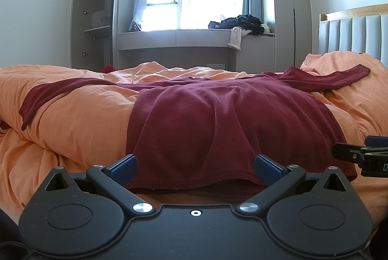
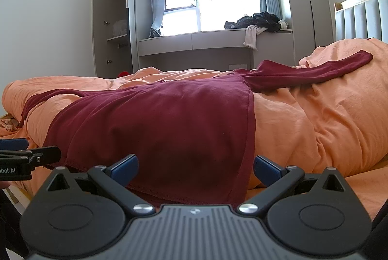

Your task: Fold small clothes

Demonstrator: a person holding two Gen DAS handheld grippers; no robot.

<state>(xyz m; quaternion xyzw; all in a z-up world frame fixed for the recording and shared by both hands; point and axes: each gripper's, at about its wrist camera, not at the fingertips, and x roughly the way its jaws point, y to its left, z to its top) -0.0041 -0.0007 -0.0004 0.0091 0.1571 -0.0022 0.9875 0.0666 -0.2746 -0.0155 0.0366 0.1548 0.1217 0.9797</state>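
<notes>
A dark red long-sleeved shirt [image 1: 218, 119] lies spread flat on the orange duvet [image 1: 72, 119], sleeves stretched out left and right, hem toward me. My left gripper [image 1: 195, 167] is open, its blue pads on either side of the hem's left part. My right gripper [image 2: 195, 169] is open at the hem's right corner, over the shirt [image 2: 157, 129]. Each gripper shows at the edge of the other's view: the right one [image 1: 359, 155] and the left one [image 2: 29, 155].
A grey padded headboard [image 1: 351, 34] stands at the right. Beyond the bed are a window bench with a pile of dark clothes [image 1: 240, 23] and an open wardrobe [image 1: 97, 17]. A small red object [image 1: 108, 69] sits past the bed's far edge.
</notes>
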